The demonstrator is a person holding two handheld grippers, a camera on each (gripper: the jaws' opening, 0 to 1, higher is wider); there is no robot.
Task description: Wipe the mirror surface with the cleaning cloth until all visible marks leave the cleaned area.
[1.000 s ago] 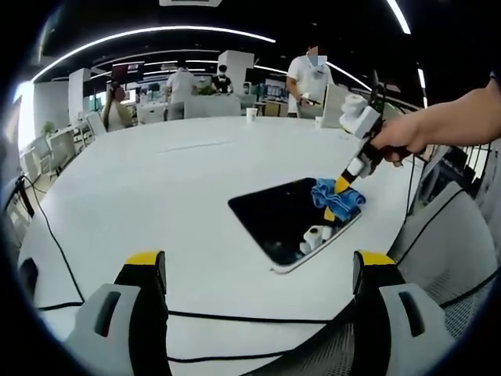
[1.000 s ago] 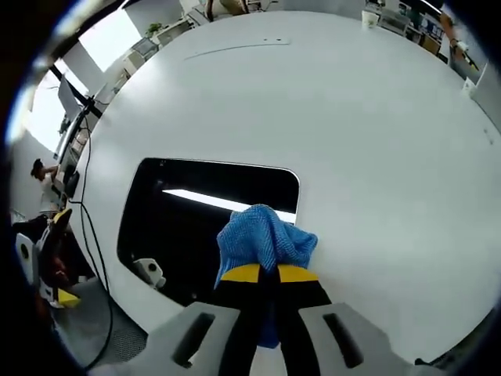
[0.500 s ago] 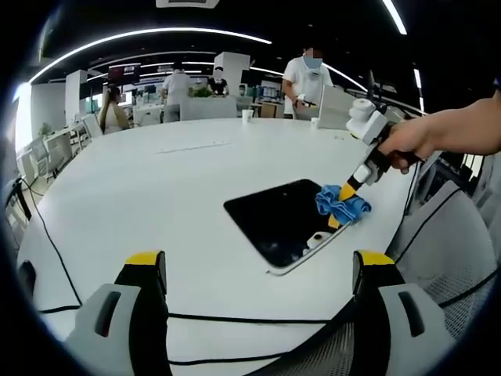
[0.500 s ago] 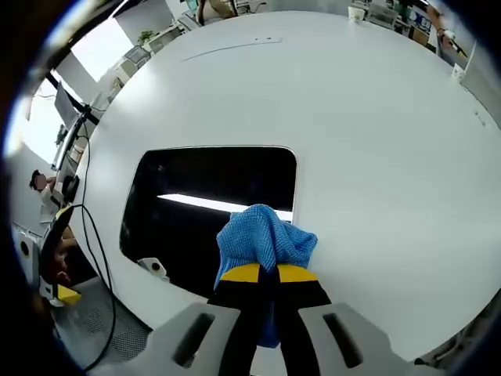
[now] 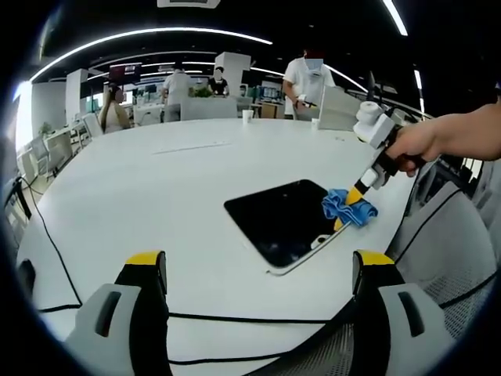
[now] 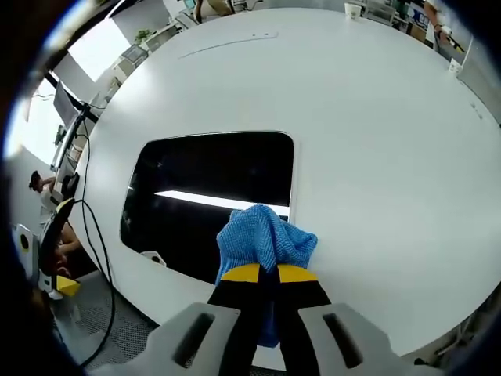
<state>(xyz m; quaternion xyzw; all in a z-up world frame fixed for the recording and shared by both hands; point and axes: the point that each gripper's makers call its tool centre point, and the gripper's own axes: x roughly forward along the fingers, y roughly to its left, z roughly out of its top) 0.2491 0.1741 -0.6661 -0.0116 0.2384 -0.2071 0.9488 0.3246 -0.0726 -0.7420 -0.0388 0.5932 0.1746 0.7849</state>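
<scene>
Both right gripper (image 6: 268,272) jaws pinch blue cloth (image 6: 264,239) on mirror (image 6: 211,200).

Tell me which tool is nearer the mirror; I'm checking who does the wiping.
Right. The right tool presses the blue cloth on the mirror at its edge. The left tool hangs open, well back from it, above the table's near edge.
</scene>
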